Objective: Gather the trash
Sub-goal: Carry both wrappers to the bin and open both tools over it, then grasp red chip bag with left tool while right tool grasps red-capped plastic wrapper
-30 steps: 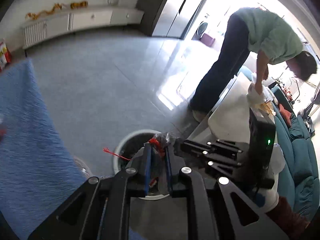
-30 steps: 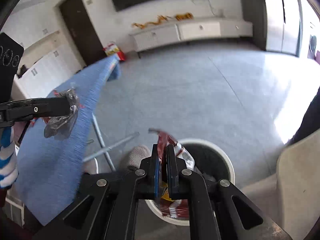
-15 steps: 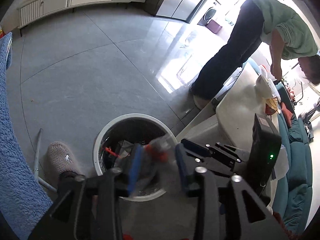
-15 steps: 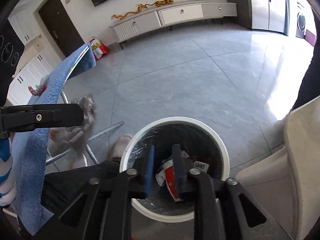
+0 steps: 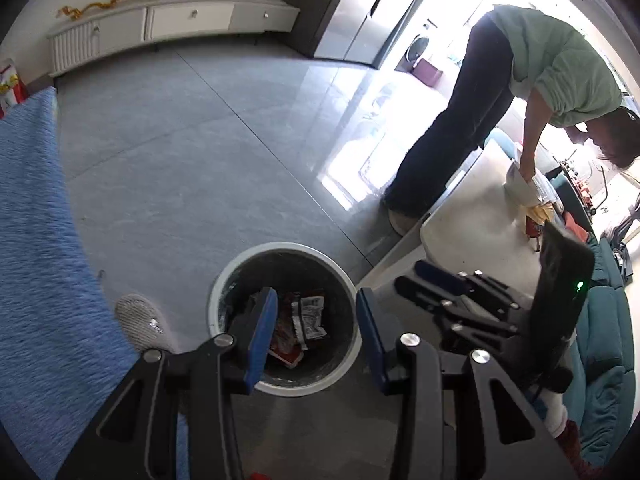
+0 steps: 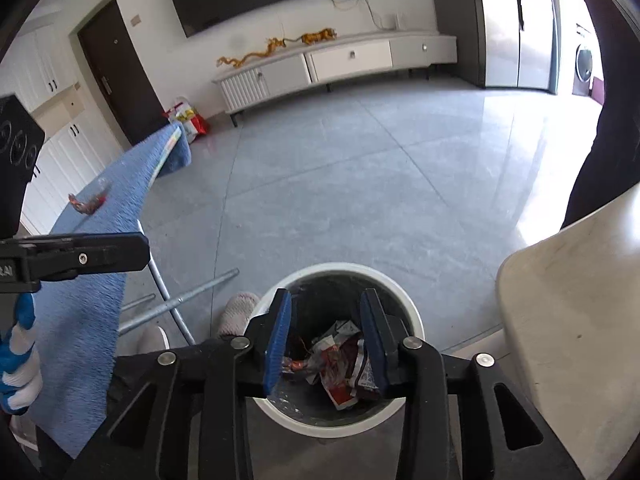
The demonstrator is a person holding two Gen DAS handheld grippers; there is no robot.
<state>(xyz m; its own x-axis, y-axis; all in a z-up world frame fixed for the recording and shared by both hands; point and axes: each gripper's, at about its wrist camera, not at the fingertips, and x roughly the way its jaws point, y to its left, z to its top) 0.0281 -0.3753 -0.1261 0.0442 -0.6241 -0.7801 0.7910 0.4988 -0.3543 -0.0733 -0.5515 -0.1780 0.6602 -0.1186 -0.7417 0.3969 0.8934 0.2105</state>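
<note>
Both my grippers hang over the white trash bin. My left gripper has its fingers released with nothing between them. My right gripper has just been opening its fingers, and they too are bare. The crumpled wrappers lie inside the bin, at six o'clock in both views. I judge the drop done, so I should lift straight up, clear of the rim. At nine o'clock the blue-covered bench carries one more wrapper; I should reach for it next. Its metal legs and my slippered foot crowd the bin, and the pale table sits at three o'clock.
</note>
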